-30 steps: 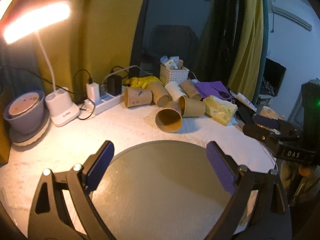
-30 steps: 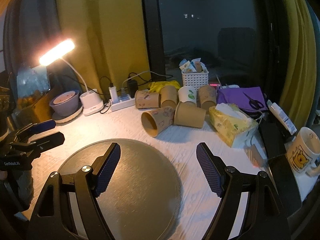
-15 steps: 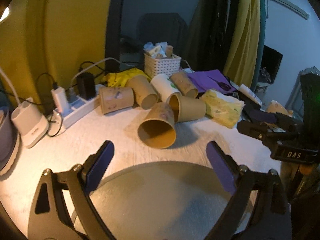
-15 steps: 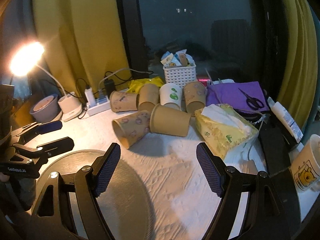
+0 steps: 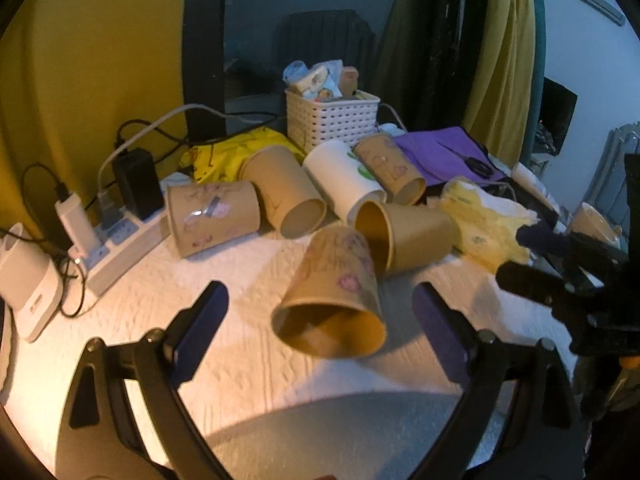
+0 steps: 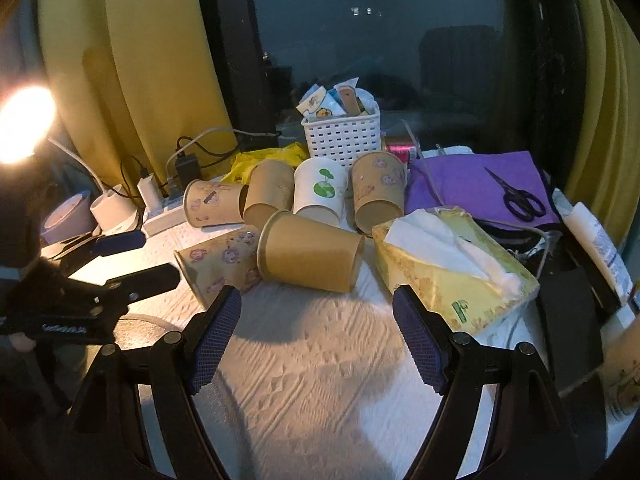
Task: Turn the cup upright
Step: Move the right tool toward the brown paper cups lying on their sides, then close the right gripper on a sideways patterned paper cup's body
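1. Left wrist view: the left gripper point(image 5: 316, 312) is spread wide and holds nothing. Its two fingers flank a printed paper cup point(image 5: 334, 294) that lies on its side on the white tablecloth point(image 5: 248, 364), with its open mouth facing the camera. Neither pad touches the cup; a clear gap shows on both sides.
2. Behind that cup, a plain brown cup point(image 5: 404, 236) lies on its side, touching it. Further back, four more cups lie in a row in front of a white basket point(image 5: 332, 120). A power strip point(image 5: 120, 248) sits to the left.
3. At the right edge of this view, the right gripper point(image 5: 556, 264) reaches in, its fingers parted and empty, close to a yellow tissue pack point(image 5: 480, 220).
4. Right wrist view: the right gripper point(image 6: 318, 336) is released wide over bare tablecloth point(image 6: 320, 380), gripping nothing. Ahead of it the plain brown cup point(image 6: 310, 254) lies on its side against the printed paper cup point(image 6: 218, 260).
5. The left gripper point(image 6: 132, 258) enters from the left, fingers apart, its tips near the printed cup's mouth. The tissue pack point(image 6: 452, 264) lies to the right and scissors point(image 6: 516, 196) rest on a purple cloth point(image 6: 464, 184).
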`<state>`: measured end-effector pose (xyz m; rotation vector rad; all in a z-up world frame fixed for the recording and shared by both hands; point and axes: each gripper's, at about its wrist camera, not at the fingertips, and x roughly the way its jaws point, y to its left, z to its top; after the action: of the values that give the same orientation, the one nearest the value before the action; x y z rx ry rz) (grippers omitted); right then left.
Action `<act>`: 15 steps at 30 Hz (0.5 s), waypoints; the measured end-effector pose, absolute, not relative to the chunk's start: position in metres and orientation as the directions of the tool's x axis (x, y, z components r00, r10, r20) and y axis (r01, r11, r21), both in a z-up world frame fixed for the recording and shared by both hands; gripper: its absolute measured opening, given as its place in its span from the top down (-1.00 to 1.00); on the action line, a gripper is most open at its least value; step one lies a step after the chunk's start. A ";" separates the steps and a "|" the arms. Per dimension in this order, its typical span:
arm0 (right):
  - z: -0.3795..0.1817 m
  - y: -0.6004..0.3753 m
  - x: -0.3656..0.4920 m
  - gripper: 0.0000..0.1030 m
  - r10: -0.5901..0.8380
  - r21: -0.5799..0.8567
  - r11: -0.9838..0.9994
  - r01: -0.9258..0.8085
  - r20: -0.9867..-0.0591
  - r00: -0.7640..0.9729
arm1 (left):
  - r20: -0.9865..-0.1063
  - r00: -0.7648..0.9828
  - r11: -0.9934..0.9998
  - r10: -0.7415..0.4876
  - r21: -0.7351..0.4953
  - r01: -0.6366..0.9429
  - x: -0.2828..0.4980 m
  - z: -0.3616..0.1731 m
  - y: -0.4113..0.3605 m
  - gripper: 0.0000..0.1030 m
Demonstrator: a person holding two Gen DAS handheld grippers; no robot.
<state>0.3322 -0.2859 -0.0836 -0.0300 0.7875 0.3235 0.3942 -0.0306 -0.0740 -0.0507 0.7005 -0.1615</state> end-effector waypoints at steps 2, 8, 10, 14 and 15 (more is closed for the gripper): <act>-0.087 -0.287 0.336 -0.57 0.278 0.099 0.950 -0.297 -0.703 0.655 | -0.640 0.749 0.985 -0.173 -0.101 0.141 0.403 -0.076 -0.032 -0.83; -0.095 -0.290 0.344 -0.57 0.285 0.113 0.949 -0.295 -0.707 0.647 | -0.703 0.683 0.979 -0.199 -0.121 0.161 0.430 -0.097 -0.040 -0.83; -0.098 -0.291 0.345 -0.57 0.286 0.118 0.949 -0.292 -0.710 0.644 | -0.719 0.668 0.981 -0.191 -0.109 0.164 0.436 -0.102 -0.044 -0.83; -0.100 -0.292 0.347 -0.57 0.286 0.122 0.950 -0.288 -0.713 0.641 | -0.744 0.640 0.980 -0.190 -0.103 0.171 0.441 -0.111 -0.045 -0.81; -0.100 -0.292 0.347 -0.57 0.285 0.122 0.950 -0.288 -0.713 0.640 | -0.748 0.635 0.979 -0.192 -0.103 0.174 0.442 -0.113 -0.044 -0.78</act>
<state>0.3471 -0.2921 -0.0998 -0.0032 0.8127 0.3266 0.4416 -0.0439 -0.1131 -0.0221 0.8578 -0.2094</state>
